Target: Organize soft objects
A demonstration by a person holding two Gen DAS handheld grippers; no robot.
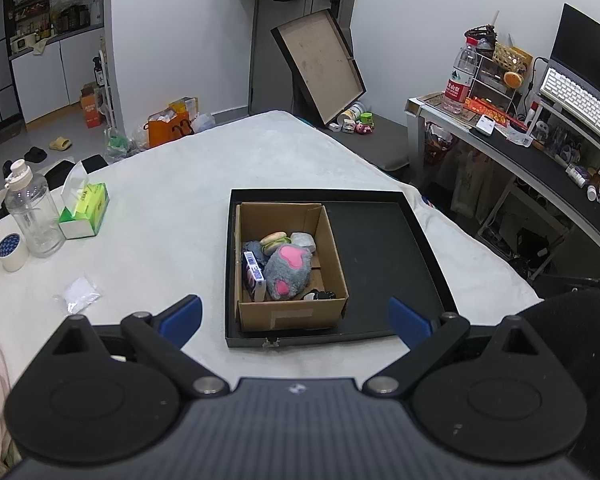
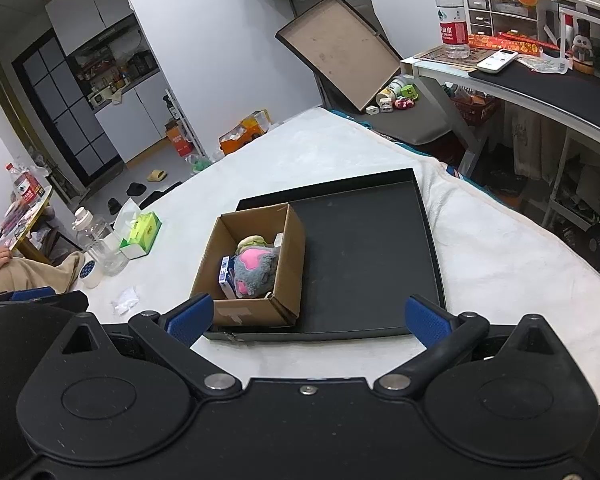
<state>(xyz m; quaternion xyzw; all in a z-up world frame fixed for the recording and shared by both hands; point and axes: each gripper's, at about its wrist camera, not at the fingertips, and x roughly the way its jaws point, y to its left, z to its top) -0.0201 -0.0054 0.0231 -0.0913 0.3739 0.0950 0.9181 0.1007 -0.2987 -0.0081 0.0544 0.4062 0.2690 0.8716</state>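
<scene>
Fingers of left gripper [image 1: 294, 322] and right gripper [image 2: 308, 320] are spread, empty. Plush paw [image 1: 288, 272], frame centre in cardboard box [image 1: 292, 314], should be pinched mid-body.

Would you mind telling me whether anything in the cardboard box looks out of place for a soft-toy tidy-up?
Yes: a stiff blue and white card pack stands wedged against the left wall of the cardboard box, beside the grey plush paw and burger toy. It looks rigid, not soft.
</scene>
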